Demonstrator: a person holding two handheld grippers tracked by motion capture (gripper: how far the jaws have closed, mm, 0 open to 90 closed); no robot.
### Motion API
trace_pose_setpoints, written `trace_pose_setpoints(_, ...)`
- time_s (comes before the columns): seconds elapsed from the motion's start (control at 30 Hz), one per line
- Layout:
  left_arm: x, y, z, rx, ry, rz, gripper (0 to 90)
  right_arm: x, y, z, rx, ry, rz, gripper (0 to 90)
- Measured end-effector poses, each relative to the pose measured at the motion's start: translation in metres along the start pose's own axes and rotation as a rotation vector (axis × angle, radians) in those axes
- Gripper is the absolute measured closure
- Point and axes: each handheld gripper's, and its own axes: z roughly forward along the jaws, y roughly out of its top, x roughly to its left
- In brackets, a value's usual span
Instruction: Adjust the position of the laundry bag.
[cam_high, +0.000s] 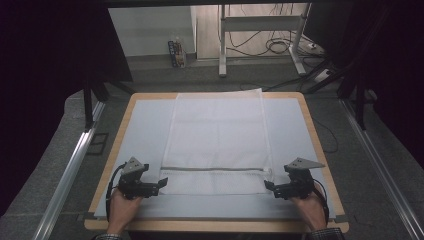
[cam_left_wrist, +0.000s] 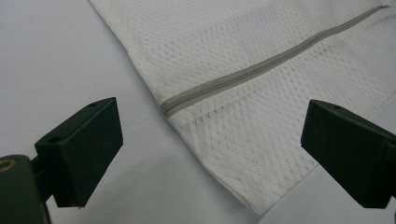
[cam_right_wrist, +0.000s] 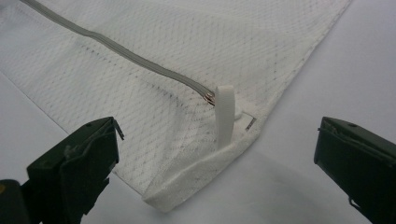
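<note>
White mesh laundry bag (cam_high: 216, 145) lies flat mid-desk, zipper (cam_high: 215, 169) toward the near edge; my left tongs (cam_high: 161, 184) and right tongs (cam_high: 269, 186), both wide and empty, should probably pinch its near corners evenly.

A white rectangular mesh laundry bag (cam_high: 216, 145) with a fine diamond-holed weave carries a grey zipper (cam_right_wrist: 116, 49) with a white fabric pull tab (cam_right_wrist: 224, 114). Beneath the bag, the bench (cam_high: 295, 125) is pale blue-grey, edged in light wood.
</note>
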Motion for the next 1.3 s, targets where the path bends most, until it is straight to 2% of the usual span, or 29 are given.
trace_pose_setpoints(0.17,0.001,0.0,-0.002,-0.023,-0.018,-0.033,4.9,0.001,0.0,0.001,-0.005,-0.001,-0.018,0.0)
trace_pose_setpoints(0.33,0.003,-0.001,-0.002,-0.03,-0.021,-0.042,4.1,0.003,0.001,0.003,0.004,-0.011,-0.033,0.0)
trace_pose_setpoints(0.47,0.002,-0.001,-0.001,-0.025,-0.027,-0.043,4.1,0.003,0.0,0.004,0.008,-0.015,-0.023,0.0)
trace_pose_setpoints(0.63,0.001,-0.001,0.0,0.002,-0.023,-0.016,5.4,0.003,0.0,0.004,-0.001,-0.018,-0.014,0.0)
trace_pose_setpoints(0.87,0.0,-0.001,0.003,0.018,-0.021,-0.008,5.0,0.002,0.0,0.005,-0.008,-0.014,0.001,0.0)
trace_pose_setpoints(1.17,-0.001,0.003,0.008,0.027,-0.015,-0.004,2.8,0.002,0.002,0.01,-0.004,-0.034,0.016,0.0)
trace_pose_setpoints(1.3,0.0,0.007,0.009,0.011,-0.003,0.004,4.0,0.001,0.005,0.013,0.013,-0.032,0.022,0.0)
